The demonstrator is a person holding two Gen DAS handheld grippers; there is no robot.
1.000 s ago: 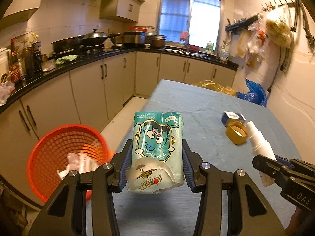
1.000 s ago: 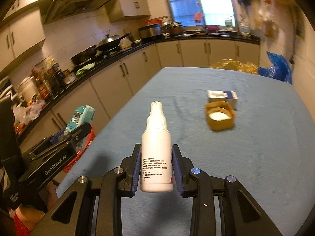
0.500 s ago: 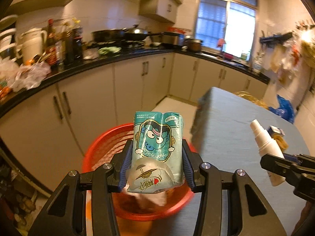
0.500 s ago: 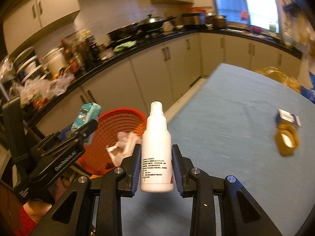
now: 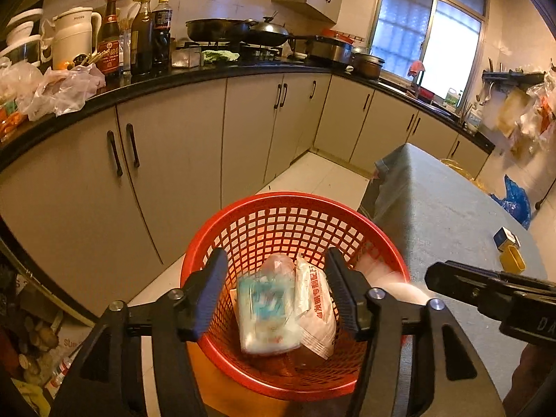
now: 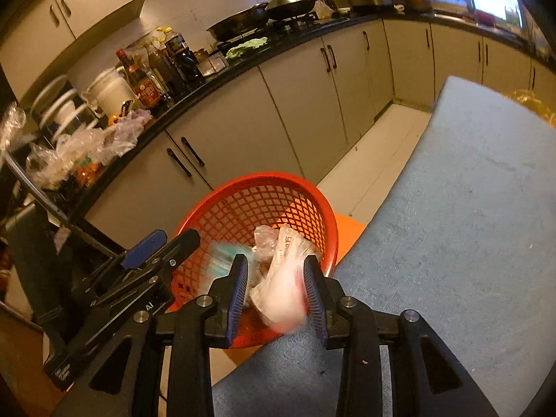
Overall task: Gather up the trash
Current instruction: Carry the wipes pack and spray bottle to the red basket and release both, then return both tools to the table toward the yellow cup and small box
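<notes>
The left gripper (image 5: 276, 290) that clamped the teal cartoon-printed snack packet (image 5: 266, 314) 1 second ago now has its jaws opening, clear of the packet, which shows blurred inside the round red plastic mesh basket (image 5: 278, 205). The right gripper (image 6: 276, 286), which pinched the white plastic spray bottle (image 6: 283, 299) over the blue-grey cloth-covered table (image 6: 469, 208), is opening too; the blurred bottle is between its pads above the basket's rim.

Dim warm cast; window (image 5: 431, 38) blown out, strong fisheye bending, dark corners, motion blur inside basket (image 5: 295, 208).
</notes>
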